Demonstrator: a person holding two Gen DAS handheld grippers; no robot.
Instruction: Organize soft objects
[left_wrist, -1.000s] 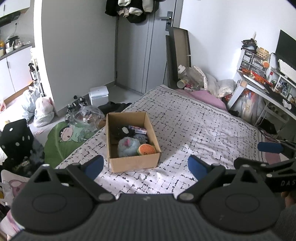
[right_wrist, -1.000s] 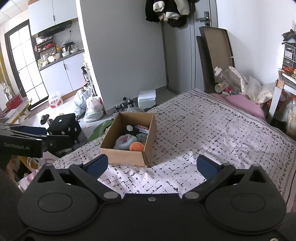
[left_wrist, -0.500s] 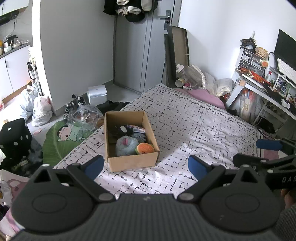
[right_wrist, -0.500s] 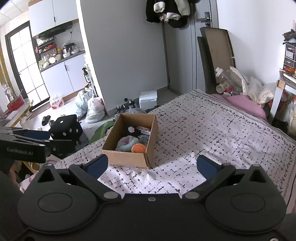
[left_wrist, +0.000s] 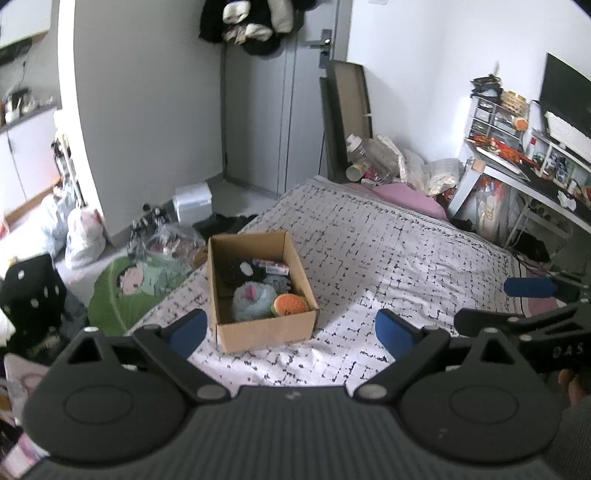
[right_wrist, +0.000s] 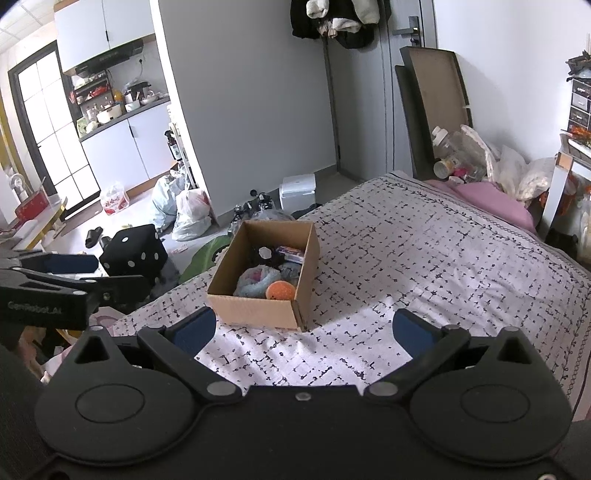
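An open cardboard box (left_wrist: 266, 332) stands on the bed and also shows in the right wrist view (right_wrist: 255, 308). Inside lie a grey-blue plush (left_wrist: 253, 301), an orange burger-like plush (left_wrist: 290, 305), a black-and-white plush (left_wrist: 242, 269) and a small printed packet (left_wrist: 271, 265). My left gripper (left_wrist: 290, 328) is open and empty, held above the bed just short of the box. My right gripper (right_wrist: 303, 328) is open and empty, also short of the box. The right gripper also shows at the right edge of the left wrist view (left_wrist: 524, 306).
The patterned bedspread (left_wrist: 388, 266) covers the bed; a pink pillow (left_wrist: 402, 197) and bags lie at its far end. A black dice cushion (right_wrist: 133, 253), a green leaf cushion (left_wrist: 125, 291) and bags lie on the floor left of the bed. A desk (left_wrist: 524, 177) stands right.
Both grippers have drawn back and risen slightly; the box sits a little farther and higher in both views. Both stay open and empty.
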